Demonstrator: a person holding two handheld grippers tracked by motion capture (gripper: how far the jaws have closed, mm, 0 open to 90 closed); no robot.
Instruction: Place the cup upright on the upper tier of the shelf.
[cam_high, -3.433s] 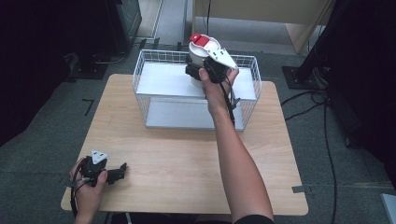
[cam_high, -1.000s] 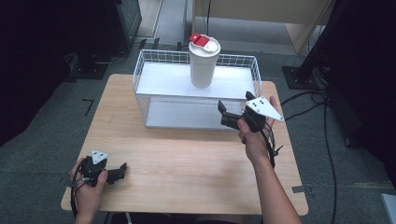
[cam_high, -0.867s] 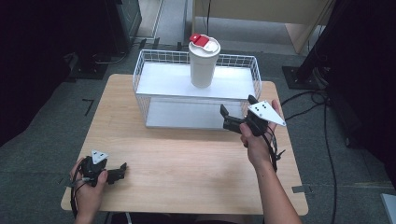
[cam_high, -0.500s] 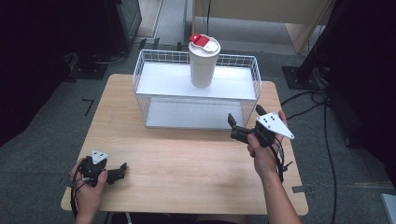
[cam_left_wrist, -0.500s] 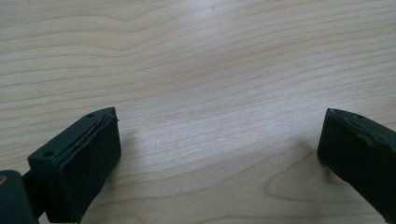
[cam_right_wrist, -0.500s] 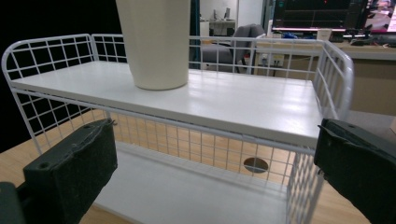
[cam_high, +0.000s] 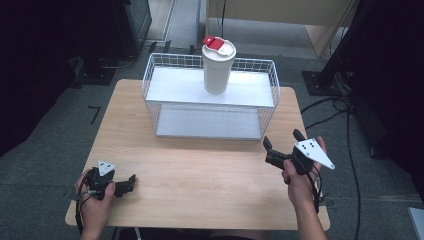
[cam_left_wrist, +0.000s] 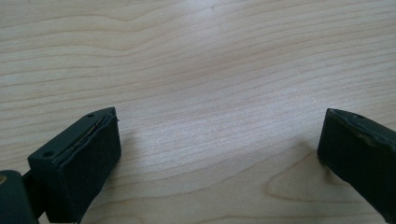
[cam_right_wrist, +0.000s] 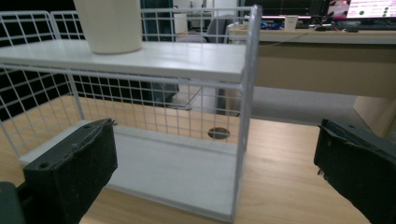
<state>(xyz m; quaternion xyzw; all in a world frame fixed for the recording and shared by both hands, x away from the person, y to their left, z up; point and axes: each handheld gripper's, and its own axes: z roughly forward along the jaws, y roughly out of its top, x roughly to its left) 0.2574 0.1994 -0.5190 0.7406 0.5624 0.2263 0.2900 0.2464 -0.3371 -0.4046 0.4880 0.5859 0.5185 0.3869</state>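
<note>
Standing upright on the rack's (cam_high: 260, 97) top shelf, cup (cam_high: 218, 67); both grippers wide.

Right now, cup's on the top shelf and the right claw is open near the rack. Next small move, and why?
Probably set the right claw down on the bare table, level with the left claw. The cup stands upright on the rack's top shelf, apart from both claws, and the right jaws are wide open and hold nothing, so nothing seems left to place.
</note>
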